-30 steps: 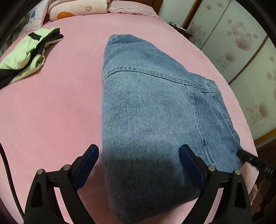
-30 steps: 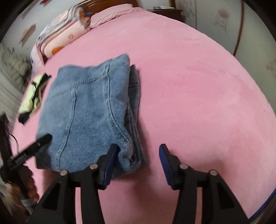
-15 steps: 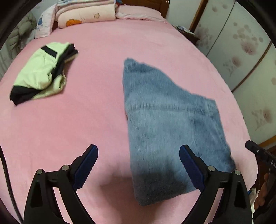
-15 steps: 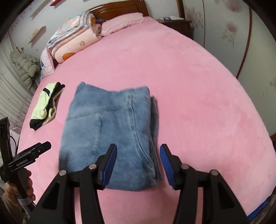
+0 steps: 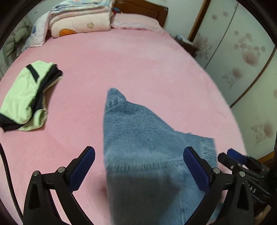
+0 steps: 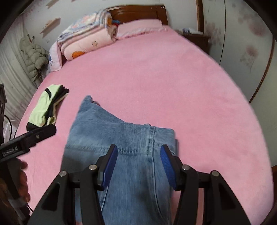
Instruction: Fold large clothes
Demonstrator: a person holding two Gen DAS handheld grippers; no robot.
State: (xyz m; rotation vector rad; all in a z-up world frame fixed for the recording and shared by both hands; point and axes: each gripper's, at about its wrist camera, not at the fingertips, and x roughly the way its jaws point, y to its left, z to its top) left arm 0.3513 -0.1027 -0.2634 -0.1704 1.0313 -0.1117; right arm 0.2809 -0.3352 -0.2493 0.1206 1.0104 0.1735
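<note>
**Folded jeans on the pink bed, both grippers open**

While a green-and-black garment [image 5: 26,97] lies at the left of the pink bed [image 5: 138,65], the left gripper [image 5: 138,166] hovers wide open, holding nothing, over folded jeans [image 5: 143,138]; the right gripper [image 6: 138,164], jaws parted and empty, hangs above them too.

We're looking at a bedroom where a big bed [image 5: 138,69] in a pink fleecy cover fills most of the view. At its far end there's a dark wooden headboard [image 6: 138,13], with a pink pillow [image 6: 140,27] lying right against it and a stack of folded quilts [image 6: 86,38] just beside the pillow. A grey puffer jacket [image 6: 33,58] hangs on the wall left of the bed. Right of the bed, pale floral wardrobe doors [image 5: 242,57], plus a dark nightstand [image 6: 195,39] near the headboard.
</note>
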